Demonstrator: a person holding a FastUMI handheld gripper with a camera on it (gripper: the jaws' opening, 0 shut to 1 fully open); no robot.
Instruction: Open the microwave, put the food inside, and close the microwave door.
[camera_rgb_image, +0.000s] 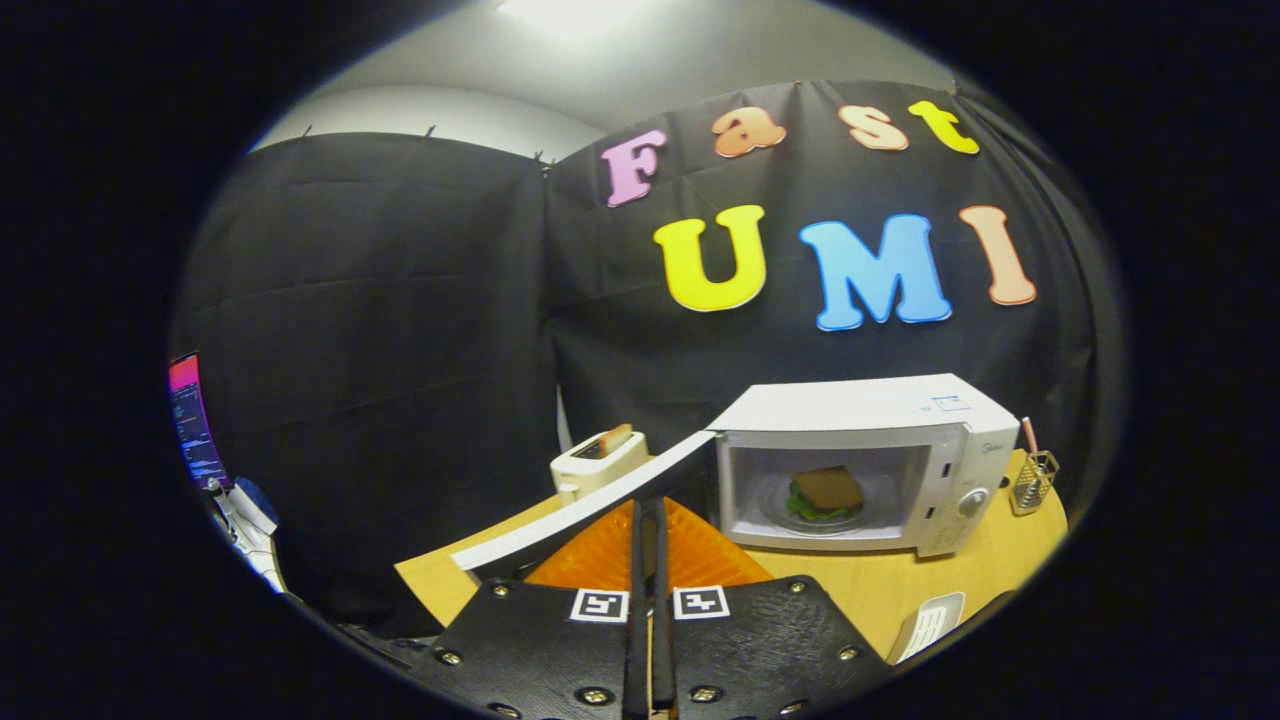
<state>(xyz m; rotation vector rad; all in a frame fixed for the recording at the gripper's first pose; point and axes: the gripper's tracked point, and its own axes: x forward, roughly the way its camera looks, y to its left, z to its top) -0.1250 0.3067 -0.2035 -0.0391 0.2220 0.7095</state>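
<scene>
- The table (900, 590) is a light wooden top set in front of the black cloth wall, and everything else stands on it.
- The microwave (930, 440) is white and sits on the table beyond the fingers and off to their right, its cavity facing the camera and lit inside.
- The microwave door (590, 500) is swung wide open to the left; it shows edge-on as a long pale strip running from the oven's upper left corner down toward the near table edge, passing just ahead of the fingers.
- The gripper (648, 560) points forward over the table with its two fingers pressed together, only a thin dark slit between them and nothing held.
- The fingertips end just short of the open door's edge, well apart from the oven's cavity.
- The toaster (598, 462) is white, stands behind the open door to the left of the oven, and has a slice of toast (616, 437) poking out of its slot.
- The sandwich (826, 492), brown bread over green leaves, lies on a glass plate (775, 505) inside the microwave, beyond the fingers and to their right.
- A small wire holder (1034, 482) stands on the table just to the right of the microwave, with a pinkish stick in it.
</scene>
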